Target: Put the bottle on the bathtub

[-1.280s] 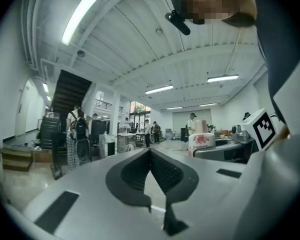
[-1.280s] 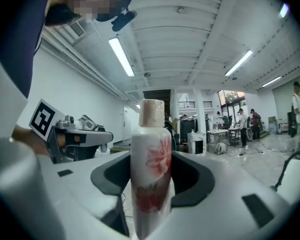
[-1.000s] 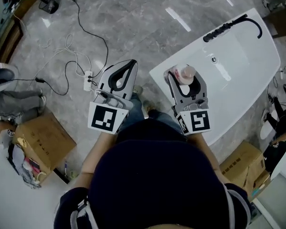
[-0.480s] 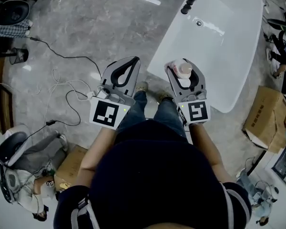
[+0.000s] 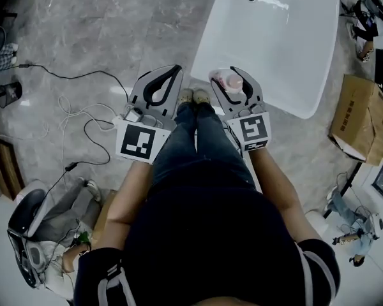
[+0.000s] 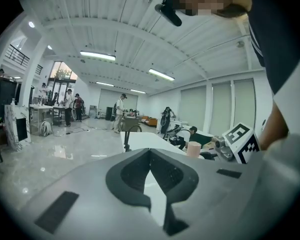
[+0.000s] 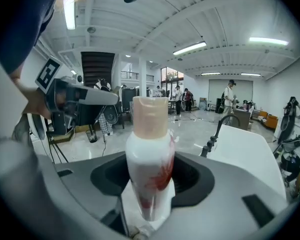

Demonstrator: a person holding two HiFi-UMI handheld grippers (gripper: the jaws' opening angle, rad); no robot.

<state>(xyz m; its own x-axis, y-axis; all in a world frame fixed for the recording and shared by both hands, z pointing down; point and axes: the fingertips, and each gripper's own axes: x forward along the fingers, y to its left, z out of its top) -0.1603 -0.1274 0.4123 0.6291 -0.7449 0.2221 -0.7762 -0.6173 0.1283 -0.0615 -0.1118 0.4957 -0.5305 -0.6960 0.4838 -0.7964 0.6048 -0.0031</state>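
Note:
A white bottle (image 5: 232, 81) with red print and a peach cap stands upright between the jaws of my right gripper (image 5: 231, 75), which is shut on its body (image 7: 149, 169). The gripper hangs over the near corner of the white bathtub (image 5: 274, 43), beside its rim. Through the right gripper view the tub (image 7: 247, 151) stretches to the right, with a black faucet (image 7: 217, 129) on it. My left gripper (image 5: 176, 71) is over the grey floor to the tub's left, jaws shut with nothing in them (image 6: 150, 152). In the left gripper view the bottle's cap (image 6: 193, 149) shows at right.
Cardboard boxes (image 5: 357, 116) stand right of the tub. Cables (image 5: 76, 107) and a power strip (image 5: 133, 115) lie on the floor at left. The person's feet (image 5: 193, 96) are at the tub's corner. A chair (image 5: 32, 222) is at lower left. People stand far off (image 6: 119, 111).
The view has swung and moved closer, so the tub now lies straight ahead at the top. Both grippers sit higher in the frame. The right one still holds the bottle.

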